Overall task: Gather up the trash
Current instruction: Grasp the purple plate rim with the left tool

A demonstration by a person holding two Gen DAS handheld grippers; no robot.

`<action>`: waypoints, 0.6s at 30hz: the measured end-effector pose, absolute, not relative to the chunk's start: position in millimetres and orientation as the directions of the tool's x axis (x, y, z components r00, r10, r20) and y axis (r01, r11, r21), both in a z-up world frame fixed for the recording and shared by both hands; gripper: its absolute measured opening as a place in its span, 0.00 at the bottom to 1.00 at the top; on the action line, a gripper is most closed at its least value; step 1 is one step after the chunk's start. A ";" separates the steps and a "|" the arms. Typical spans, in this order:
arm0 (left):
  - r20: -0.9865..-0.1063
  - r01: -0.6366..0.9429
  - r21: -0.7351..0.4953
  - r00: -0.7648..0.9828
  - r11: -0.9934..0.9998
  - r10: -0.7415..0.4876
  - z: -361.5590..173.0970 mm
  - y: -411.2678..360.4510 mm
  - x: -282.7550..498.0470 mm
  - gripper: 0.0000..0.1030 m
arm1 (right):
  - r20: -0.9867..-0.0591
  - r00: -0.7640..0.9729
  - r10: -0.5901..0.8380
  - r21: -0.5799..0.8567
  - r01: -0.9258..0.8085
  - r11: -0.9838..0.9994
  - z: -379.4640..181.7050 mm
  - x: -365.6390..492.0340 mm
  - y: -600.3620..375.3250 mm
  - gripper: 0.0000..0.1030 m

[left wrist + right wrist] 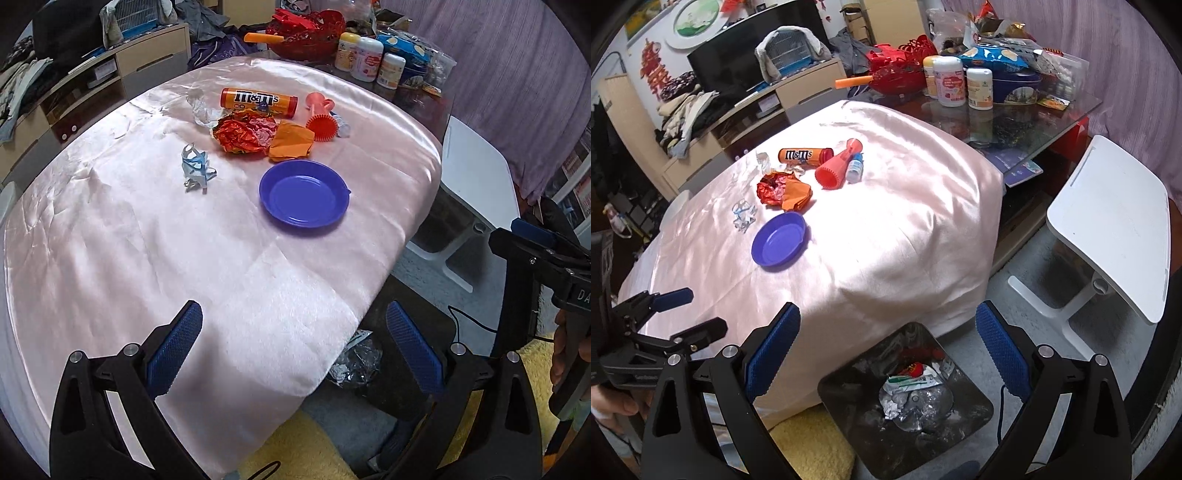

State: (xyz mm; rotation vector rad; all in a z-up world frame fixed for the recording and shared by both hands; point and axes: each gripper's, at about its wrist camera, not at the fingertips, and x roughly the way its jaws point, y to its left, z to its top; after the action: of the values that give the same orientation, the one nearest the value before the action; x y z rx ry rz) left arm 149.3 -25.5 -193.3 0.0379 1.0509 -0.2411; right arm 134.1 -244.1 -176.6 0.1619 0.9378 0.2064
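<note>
Both tools empty, jaws spread wide. Left tool [293, 350] hovered over the near edge of the pink-draped tabletop [147, 258]; right tool [886, 354] hung off the tabletop's corner, directly above the black trash bin [905, 402] on the floor, which already held foil and wrappers. Remaining trash lay ahead of both tools, toward the far side of the tabletop: blue-white crumpled wrapper [197, 170] nearest, well apart from the left tool and slightly left of its axis; red-orange foil wrapper [243, 134] and orange paper [291, 142] just beyond, touching each other; M&M's tube [258, 101] w/ long axis lying crosswise. Purple plate [304, 192] sat empty betw. tools and pile. Judged: left tool nearer, so better placed for the next pick
</note>
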 end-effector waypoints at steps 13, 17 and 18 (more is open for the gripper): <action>-0.869 0.207 -0.077 0.465 0.975 -0.167 -214.2 -53.9 212.5 0.92 | -0.754 0.600 0.268 0.248 -0.118 0.962 -167.4 217.6 -231.3 0.92; -0.870 0.213 -0.071 0.464 0.975 -0.164 -218.2 -63.6 228.9 0.92 | -0.747 0.607 0.271 0.252 -0.118 0.961 -165.5 241.0 -231.7 0.87; -0.871 0.211 -0.065 0.466 0.975 -0.159 -219.3 -65.0 232.4 0.91 | -0.746 0.608 0.272 0.252 -0.121 0.960 -165.8 246.5 -231.4 0.86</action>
State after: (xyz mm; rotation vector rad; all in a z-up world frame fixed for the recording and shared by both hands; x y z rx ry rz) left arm 232.4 -65.0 -219.3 0.0540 1.0625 -0.2270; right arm 246.5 -231.4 -165.8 0.1832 0.8893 0.2283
